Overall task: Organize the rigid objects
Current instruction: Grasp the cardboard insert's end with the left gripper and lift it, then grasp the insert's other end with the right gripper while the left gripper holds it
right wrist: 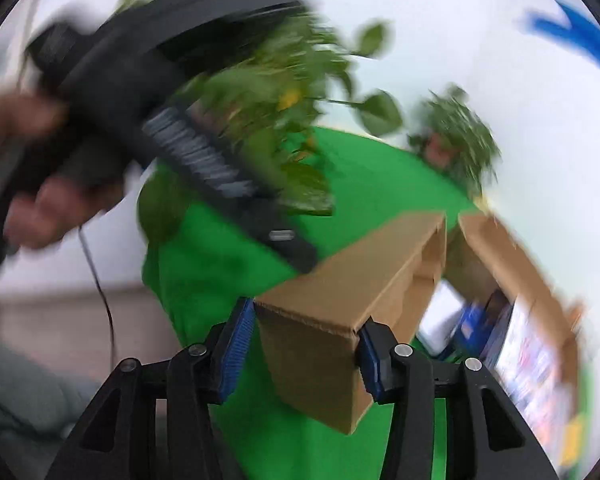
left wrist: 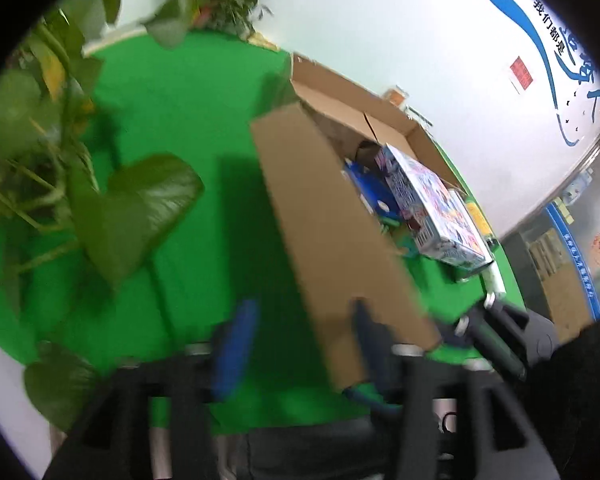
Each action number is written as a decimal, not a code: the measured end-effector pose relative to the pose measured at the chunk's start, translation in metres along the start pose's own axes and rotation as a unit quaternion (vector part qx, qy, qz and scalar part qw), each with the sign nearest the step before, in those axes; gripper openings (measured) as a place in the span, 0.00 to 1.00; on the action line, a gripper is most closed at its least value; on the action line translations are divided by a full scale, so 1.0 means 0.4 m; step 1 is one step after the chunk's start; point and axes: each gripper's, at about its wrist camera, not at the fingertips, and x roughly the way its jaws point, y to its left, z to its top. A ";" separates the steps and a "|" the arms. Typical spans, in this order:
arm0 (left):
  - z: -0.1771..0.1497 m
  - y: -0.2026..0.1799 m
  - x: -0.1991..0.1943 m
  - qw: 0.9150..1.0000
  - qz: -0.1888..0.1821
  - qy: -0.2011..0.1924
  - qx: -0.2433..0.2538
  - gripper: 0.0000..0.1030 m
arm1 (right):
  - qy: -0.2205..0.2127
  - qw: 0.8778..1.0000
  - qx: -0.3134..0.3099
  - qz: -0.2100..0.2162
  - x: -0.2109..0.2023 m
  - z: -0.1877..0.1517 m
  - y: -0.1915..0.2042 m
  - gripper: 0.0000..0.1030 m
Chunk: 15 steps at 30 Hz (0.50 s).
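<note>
My right tool has its blue pads against both sides of the near brown cardboard flap of the open brown cardboard box on the green-covered counter; I judge it clamped. My left tool stands fairly wide, one blurred finger at the flap's edge, gripping nothing. The colourful printed carton and blue items already lie inside. To fold this flap well, I should swing it slowly about its crease, steadying the box wall with my left and clear of the leafy plant.
</note>
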 end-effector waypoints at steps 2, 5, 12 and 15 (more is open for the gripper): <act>0.006 0.005 -0.023 1.000 -0.006 -0.014 -0.015 0.69 | -0.012 1.000 0.007 0.007 -0.005 0.005 0.010 0.35; 0.006 0.014 -0.019 1.000 0.000 0.005 -0.015 0.69 | -0.056 0.997 0.058 0.021 -0.051 -0.014 -0.024 0.81; -0.023 0.056 0.073 0.994 0.071 0.076 -0.037 0.35 | -0.007 0.959 0.278 0.059 -0.008 -0.092 -0.204 0.71; -0.034 0.046 0.072 0.993 0.091 0.078 -0.008 0.25 | 0.024 0.943 0.324 0.072 0.052 -0.094 -0.232 0.55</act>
